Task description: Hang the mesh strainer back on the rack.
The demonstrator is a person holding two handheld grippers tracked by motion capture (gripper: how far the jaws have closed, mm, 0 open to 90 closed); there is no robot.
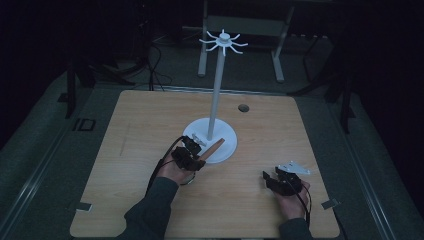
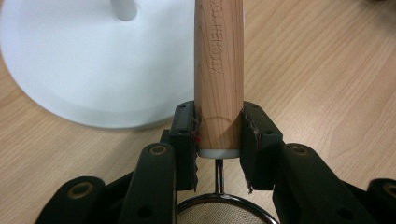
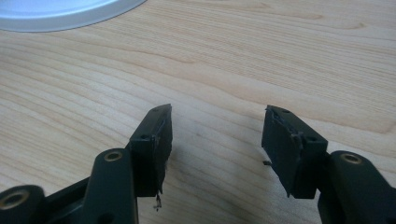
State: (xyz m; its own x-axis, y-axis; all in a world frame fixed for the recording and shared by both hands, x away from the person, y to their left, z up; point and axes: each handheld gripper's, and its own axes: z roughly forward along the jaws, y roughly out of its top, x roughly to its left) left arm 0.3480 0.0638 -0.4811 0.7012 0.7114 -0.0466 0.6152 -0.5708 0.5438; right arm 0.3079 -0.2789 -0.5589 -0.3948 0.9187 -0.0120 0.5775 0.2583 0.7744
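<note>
Strainer handle (image 2: 219, 70): smooth round wood, lettering down its side, white cap at its end; it lies over the stand's base.
Mesh bowl (image 2: 220, 212): fine wire, metal rim, below my jaws.
My left hand-held gripper (image 2: 218, 140): clamped on the handle.
Stand (image 1: 216, 102): white round base, slim pole, spoked top.
My right hand-held gripper (image 3: 215, 140): jaws apart, nothing between them.
Tabletop (image 3: 243, 60): pale wood grain.

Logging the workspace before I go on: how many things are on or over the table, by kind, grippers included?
Grippers: 2, left gripper and right gripper
White hook stand: 1
Wooden-handled strainer, clamped in the left gripper: 1
Total: 4
</note>
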